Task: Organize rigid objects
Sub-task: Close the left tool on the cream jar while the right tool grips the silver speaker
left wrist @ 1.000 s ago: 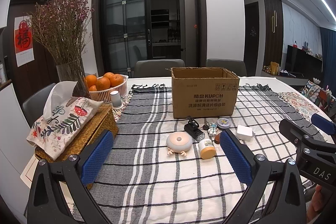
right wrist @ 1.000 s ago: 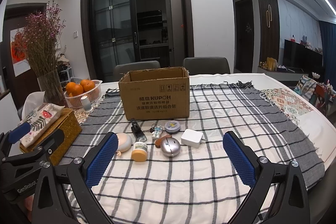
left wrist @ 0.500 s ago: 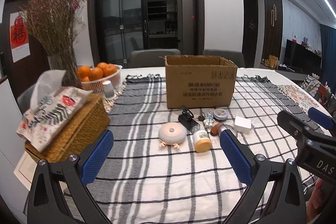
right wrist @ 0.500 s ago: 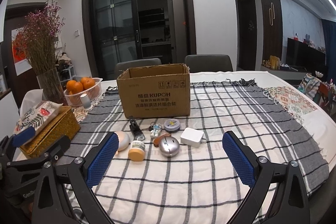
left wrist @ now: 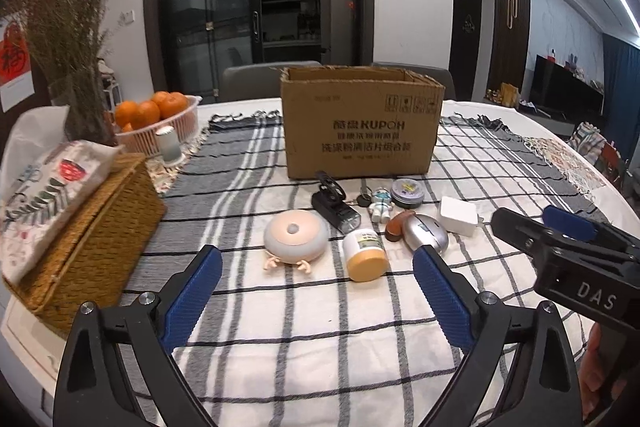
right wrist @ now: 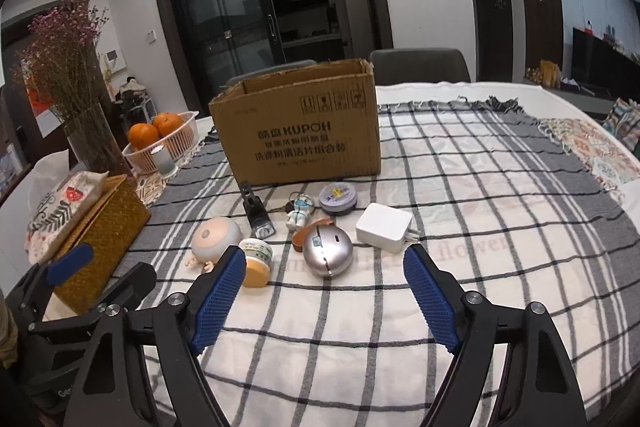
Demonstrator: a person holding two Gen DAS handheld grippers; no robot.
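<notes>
An open cardboard box (left wrist: 360, 123) (right wrist: 298, 131) stands on the checked cloth. In front of it lie a round pink lamp (left wrist: 296, 237) (right wrist: 214, 237), a small jar with a tan lid (left wrist: 365, 254) (right wrist: 256, 261), a black clip light (left wrist: 334, 207) (right wrist: 258, 213), an astronaut figure (left wrist: 380, 205) (right wrist: 300, 213), a round tin (left wrist: 407, 191) (right wrist: 338, 199), a silver mouse (left wrist: 426, 237) (right wrist: 328, 253) and a white charger (left wrist: 458, 215) (right wrist: 384, 227). My left gripper (left wrist: 316, 291) hangs short of the lamp and jar, jaws closing, nothing between them. My right gripper (right wrist: 324, 291) hovers short of the mouse, jaws closing, empty.
A wicker tissue box (left wrist: 92, 227) with a floral cover sits at the left edge. Behind it are a basket of oranges (left wrist: 158, 119), a small white cup (left wrist: 168, 145) and a vase of dried flowers (left wrist: 76, 67). Chairs stand behind the table. The right gripper's body (left wrist: 572, 259) is close on the left gripper's right.
Both grippers have sunk and moved forward toward the row of small objects. The right jaws have narrowed clearly, the left ones slightly.
</notes>
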